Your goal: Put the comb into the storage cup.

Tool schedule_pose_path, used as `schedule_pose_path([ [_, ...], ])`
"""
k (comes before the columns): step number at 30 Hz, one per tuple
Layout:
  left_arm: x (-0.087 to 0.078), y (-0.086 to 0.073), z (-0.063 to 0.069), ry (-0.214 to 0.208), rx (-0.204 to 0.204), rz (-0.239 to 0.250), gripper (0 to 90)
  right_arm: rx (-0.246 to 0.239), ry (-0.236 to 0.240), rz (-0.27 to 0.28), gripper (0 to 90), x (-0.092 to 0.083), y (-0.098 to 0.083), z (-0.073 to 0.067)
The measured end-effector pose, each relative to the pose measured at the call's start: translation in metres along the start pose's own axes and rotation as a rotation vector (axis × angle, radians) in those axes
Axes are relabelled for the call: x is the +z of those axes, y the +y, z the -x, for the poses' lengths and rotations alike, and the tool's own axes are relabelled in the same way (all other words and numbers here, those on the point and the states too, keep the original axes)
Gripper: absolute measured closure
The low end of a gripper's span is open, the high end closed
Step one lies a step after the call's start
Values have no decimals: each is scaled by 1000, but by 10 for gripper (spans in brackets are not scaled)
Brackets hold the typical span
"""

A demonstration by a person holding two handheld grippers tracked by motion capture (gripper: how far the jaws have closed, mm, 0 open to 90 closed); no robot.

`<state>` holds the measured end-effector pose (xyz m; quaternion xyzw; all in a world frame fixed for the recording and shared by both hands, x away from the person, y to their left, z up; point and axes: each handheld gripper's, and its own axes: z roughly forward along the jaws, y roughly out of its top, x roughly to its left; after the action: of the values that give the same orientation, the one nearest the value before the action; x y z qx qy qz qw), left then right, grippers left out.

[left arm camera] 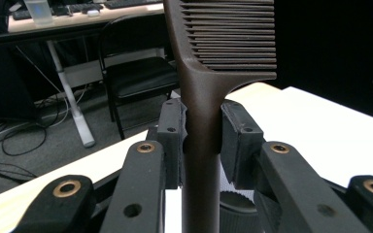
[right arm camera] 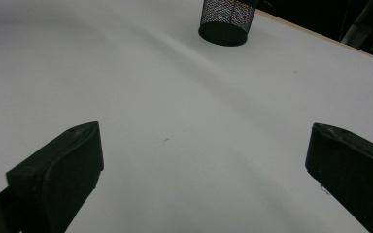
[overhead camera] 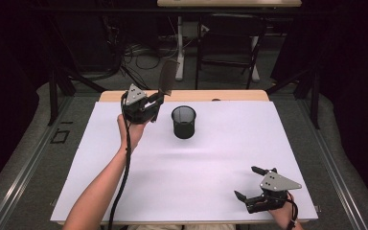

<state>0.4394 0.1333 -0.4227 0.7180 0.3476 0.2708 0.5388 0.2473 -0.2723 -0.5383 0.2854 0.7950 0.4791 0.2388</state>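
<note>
1. High view: the left tool [overhead camera: 156, 101] grasps a dark brown comb [overhead camera: 167, 76] by its handle, teeth end up, just left of the black mesh cup [overhead camera: 184, 121] on the white counter [overhead camera: 196, 163]. The likely step is dropping the comb into the cup: centre the handle over the rim before releasing.
2. Left gripper view: jaws are clenched on the comb [left arm camera: 201, 121] handle; its tip is cut off.
3. Right gripper view: the right tool [right arm camera: 204, 170] is released and empty, well apart from the cup [right arm camera: 227, 19], whose rim is cut off.
</note>
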Motion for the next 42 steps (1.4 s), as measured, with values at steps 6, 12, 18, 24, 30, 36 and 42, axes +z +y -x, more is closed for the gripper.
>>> schedule_pose_path([
  [6,3,7,1,1,-6,26,721,1,0,-1,0,0,0,0],
  [12,9,12,3,1,-10,41,721,0,1,-2,0,1,0,0],
  [18,16,16,7,-9,-17,61,721,-2,2,1,0,0,0,0],
  [24,23,14,11,-15,-14,73,721,-1,5,-1,0,0,0,0],
  [30,30,12,12,-25,-31,88,721,-4,4,1,0,0,0,0],
  [36,34,11,12,-24,-44,98,721,-1,6,0,0,0,0,0],
  [42,40,9,15,-22,-46,107,721,0,6,-1,0,0,0,0],
])
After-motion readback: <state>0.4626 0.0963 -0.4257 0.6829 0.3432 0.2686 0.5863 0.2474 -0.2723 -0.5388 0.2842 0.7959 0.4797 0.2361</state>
